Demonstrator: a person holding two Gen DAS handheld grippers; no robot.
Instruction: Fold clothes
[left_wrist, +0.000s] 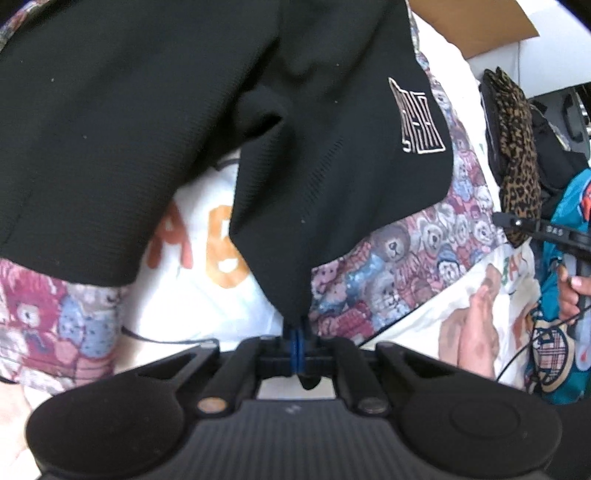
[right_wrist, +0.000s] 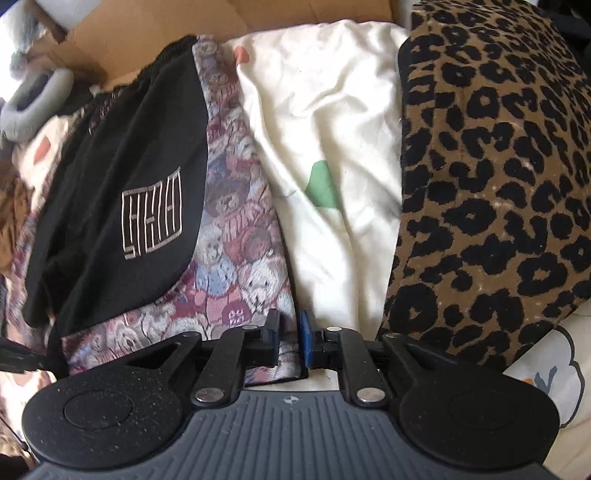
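Jaws on the left gripper pinch the black shorts' corner over the teddy blanket; right gripper is slightly open, gripping nothing, leopard cloth beside it.

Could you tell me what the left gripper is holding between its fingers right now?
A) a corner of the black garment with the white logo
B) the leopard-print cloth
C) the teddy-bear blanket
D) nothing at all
A: in the left wrist view the left gripper is shut on a bunched corner of the black garment, which spreads out from the closed fingers.
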